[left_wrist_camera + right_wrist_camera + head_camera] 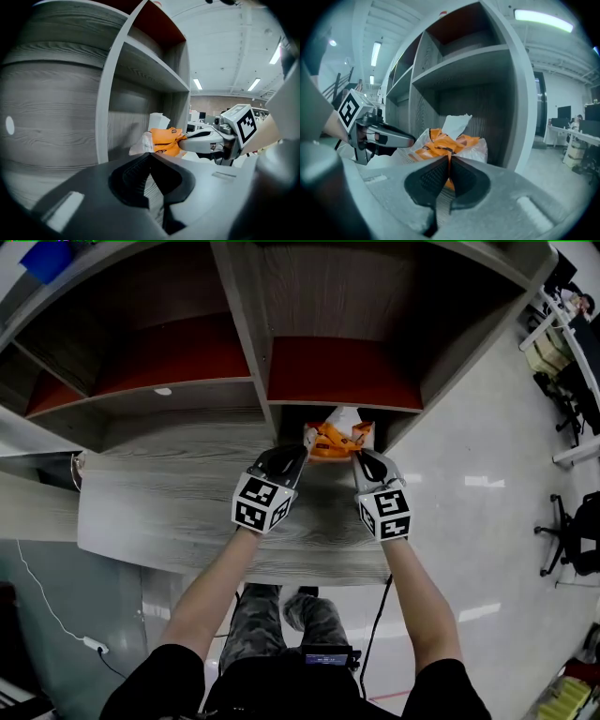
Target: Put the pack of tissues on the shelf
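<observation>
The pack of tissues is an orange and white plastic-wrapped bundle with a white tissue sticking up. It hangs between my two grippers at the mouth of the lower right compartment of the wood-grain shelf unit. My left gripper is shut on the pack's left edge, and my right gripper is shut on its right edge. In the left gripper view the closed jaws meet at the pack's clear wrapper. In the right gripper view the gripper pinches the orange wrapper.
A grey wood ledge runs in front of the shelf, below my arms. The board above the compartment is red. An upright divider stands left of the compartment. Office chairs stand on the floor at right; a power strip lies at left.
</observation>
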The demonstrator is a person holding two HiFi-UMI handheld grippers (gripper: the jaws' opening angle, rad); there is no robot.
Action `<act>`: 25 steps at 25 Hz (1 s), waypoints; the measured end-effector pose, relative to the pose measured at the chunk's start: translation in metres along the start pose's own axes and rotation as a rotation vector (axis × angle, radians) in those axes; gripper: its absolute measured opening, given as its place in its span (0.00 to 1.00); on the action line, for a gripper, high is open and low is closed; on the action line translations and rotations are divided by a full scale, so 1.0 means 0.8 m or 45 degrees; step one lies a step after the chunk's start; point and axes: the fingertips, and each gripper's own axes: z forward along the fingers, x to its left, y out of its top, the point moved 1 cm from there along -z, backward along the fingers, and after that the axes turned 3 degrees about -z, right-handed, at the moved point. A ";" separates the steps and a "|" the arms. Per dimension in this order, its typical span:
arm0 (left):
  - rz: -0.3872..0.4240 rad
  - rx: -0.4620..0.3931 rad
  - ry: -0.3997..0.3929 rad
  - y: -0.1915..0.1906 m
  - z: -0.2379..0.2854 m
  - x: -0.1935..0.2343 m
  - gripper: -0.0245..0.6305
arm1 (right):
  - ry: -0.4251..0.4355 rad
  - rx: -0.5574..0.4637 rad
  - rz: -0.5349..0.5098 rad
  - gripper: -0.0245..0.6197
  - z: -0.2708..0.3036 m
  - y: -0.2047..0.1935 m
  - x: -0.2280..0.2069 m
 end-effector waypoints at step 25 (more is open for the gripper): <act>-0.028 0.061 0.211 -0.056 0.045 0.039 0.04 | 0.015 0.149 0.096 0.05 0.082 -0.047 0.000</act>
